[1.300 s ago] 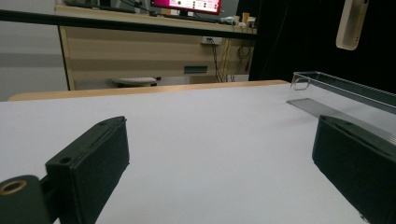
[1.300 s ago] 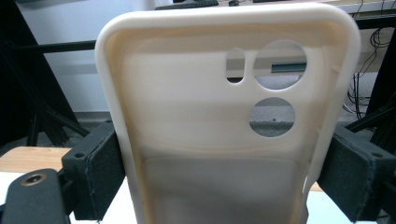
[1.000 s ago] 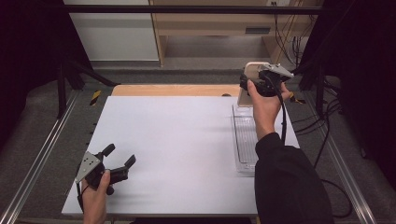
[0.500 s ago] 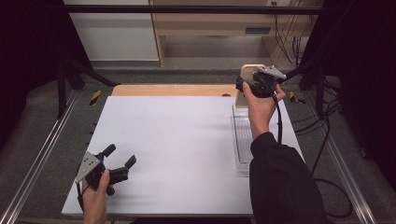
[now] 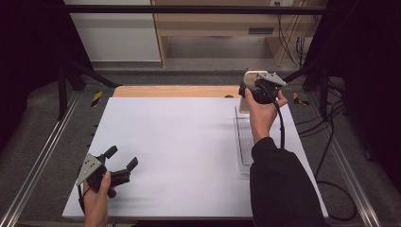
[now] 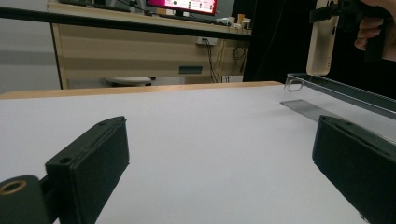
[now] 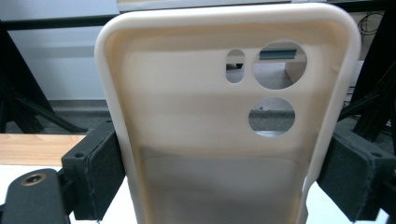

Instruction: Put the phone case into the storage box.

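Note:
A cream phone case (image 7: 224,116) with round camera cut-outs stands upright between the jaws of my right gripper (image 7: 229,177), which is shut on its two long edges. In the high view that right gripper (image 5: 252,91) is held up above the far end of a clear plastic tray (image 5: 245,142) at the table's right side, and the cream phone case (image 5: 247,94) hangs from it. The left gripper view shows the same case (image 6: 321,42) raised over the tray (image 6: 336,93). My left gripper (image 5: 124,160) rests open near the table's front left corner, nothing between its jaws.
The white tabletop (image 5: 179,142) has a wooden strip (image 5: 175,91) along its far edge. Metal rails (image 5: 38,161) run down both sides. A wooden desk (image 5: 222,23) and cables (image 5: 293,42) stand behind the table.
The right hand has drawn the phone case slightly left and toward the table's middle, above the tray's far end. The left gripper has stayed put.

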`<state>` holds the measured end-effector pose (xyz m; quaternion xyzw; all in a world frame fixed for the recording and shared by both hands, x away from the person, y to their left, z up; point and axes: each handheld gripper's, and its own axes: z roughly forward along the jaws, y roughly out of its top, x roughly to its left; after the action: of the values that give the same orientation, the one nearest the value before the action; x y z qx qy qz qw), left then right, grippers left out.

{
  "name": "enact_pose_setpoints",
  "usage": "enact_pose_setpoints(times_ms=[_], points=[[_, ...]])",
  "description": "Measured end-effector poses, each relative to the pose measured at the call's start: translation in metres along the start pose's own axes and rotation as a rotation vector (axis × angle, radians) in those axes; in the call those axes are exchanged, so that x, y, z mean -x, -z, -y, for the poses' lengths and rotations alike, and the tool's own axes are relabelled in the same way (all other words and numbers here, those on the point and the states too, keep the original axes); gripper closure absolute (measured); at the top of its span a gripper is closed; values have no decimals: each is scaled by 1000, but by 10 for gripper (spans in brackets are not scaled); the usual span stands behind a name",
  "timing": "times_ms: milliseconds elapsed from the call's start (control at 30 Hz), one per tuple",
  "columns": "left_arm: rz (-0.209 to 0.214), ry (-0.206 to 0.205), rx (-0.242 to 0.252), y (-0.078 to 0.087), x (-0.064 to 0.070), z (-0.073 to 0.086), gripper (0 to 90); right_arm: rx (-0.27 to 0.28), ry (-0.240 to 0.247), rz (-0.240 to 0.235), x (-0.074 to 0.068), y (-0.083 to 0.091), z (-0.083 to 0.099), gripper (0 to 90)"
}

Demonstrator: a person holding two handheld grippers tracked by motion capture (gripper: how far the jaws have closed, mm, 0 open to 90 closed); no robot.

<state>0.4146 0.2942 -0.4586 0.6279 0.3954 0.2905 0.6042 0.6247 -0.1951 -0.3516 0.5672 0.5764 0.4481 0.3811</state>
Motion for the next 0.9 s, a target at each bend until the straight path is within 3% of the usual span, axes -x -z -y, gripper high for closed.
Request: enact_pose_setpoints(times_ms=[433,900], points=[[-4,11,11,2,-2,-1,34,-1,-20,0,2,-7,13,120],[1,19,13,2,-4,-1,34,-4,19,19,-2,-14,23,120]])
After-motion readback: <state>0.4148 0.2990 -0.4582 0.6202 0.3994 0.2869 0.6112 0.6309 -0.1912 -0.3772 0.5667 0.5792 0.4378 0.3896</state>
